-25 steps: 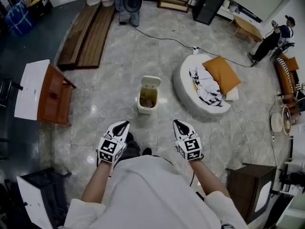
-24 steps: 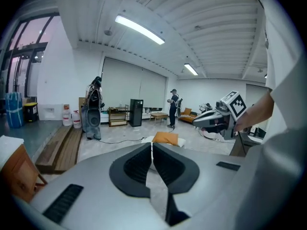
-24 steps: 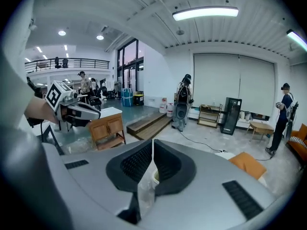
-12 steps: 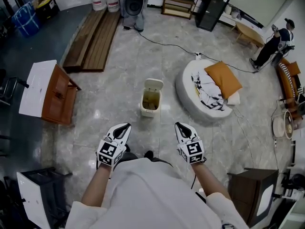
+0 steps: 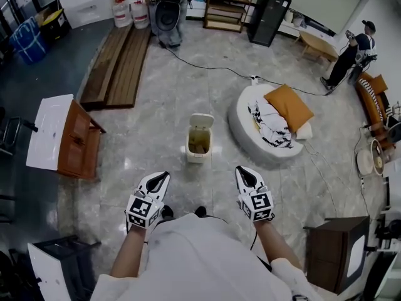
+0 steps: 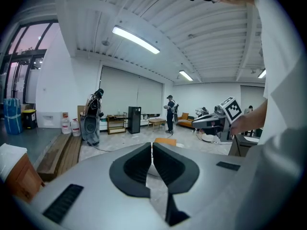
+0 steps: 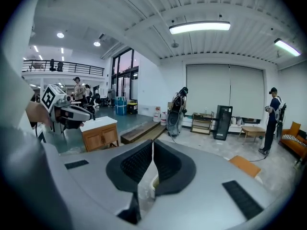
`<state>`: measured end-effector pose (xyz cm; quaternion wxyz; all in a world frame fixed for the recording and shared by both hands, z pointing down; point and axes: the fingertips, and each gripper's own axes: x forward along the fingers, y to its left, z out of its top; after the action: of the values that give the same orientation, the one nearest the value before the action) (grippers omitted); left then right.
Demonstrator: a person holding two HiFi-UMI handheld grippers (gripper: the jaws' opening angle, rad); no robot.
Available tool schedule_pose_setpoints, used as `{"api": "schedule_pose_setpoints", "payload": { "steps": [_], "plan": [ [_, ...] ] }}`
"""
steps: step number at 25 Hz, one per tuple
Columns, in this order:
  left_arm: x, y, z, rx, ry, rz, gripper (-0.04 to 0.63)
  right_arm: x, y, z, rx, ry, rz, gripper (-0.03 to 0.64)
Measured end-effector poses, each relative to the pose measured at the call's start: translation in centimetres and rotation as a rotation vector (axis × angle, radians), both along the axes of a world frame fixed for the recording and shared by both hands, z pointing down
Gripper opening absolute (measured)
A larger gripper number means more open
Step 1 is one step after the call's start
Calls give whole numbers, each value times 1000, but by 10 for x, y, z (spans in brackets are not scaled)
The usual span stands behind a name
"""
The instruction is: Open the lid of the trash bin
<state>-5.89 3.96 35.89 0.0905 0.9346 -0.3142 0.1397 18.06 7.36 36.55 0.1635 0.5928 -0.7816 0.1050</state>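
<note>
The small cream trash bin (image 5: 199,144) stands on the marble floor in the head view, ahead of me. Its lid (image 5: 201,121) is tipped up at the far side, and the brownish inside shows. My left gripper (image 5: 161,178) and right gripper (image 5: 243,171) hover side by side near my body, well short of the bin, one on each side of it. Both are shut with nothing held. In the left gripper view the left gripper (image 6: 152,145) has its jaws pressed together. In the right gripper view the right gripper (image 7: 152,143) does too, and a cream rim (image 7: 154,181) peeks out behind its jaws.
A wooden cabinet (image 5: 76,140) with a white top stands at the left. A round white cushion bed (image 5: 250,133) with an orange pillow (image 5: 290,107) lies right of the bin. A dark cabinet (image 5: 329,249) is at my right. A cable (image 5: 213,64), planks (image 5: 116,55) and a person (image 5: 351,55) are farther off.
The bin looks smaller and farther off than a second ago, as the view pulled back. Both grippers stay shut and sit slightly lower in the view. The lid stands up throughout.
</note>
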Motion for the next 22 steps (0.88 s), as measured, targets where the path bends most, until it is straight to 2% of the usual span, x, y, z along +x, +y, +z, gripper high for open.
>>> {"api": "schedule_pose_setpoints", "payload": {
  "steps": [8, 22],
  "plan": [
    [-26, -12, -3, -1, 5, 0, 20, -12, -5, -10, 28, -3, 39, 34],
    [-39, -25, -7, 8, 17, -2, 20, -24, -16, -19, 47, 7, 48, 34]
  ]
}}
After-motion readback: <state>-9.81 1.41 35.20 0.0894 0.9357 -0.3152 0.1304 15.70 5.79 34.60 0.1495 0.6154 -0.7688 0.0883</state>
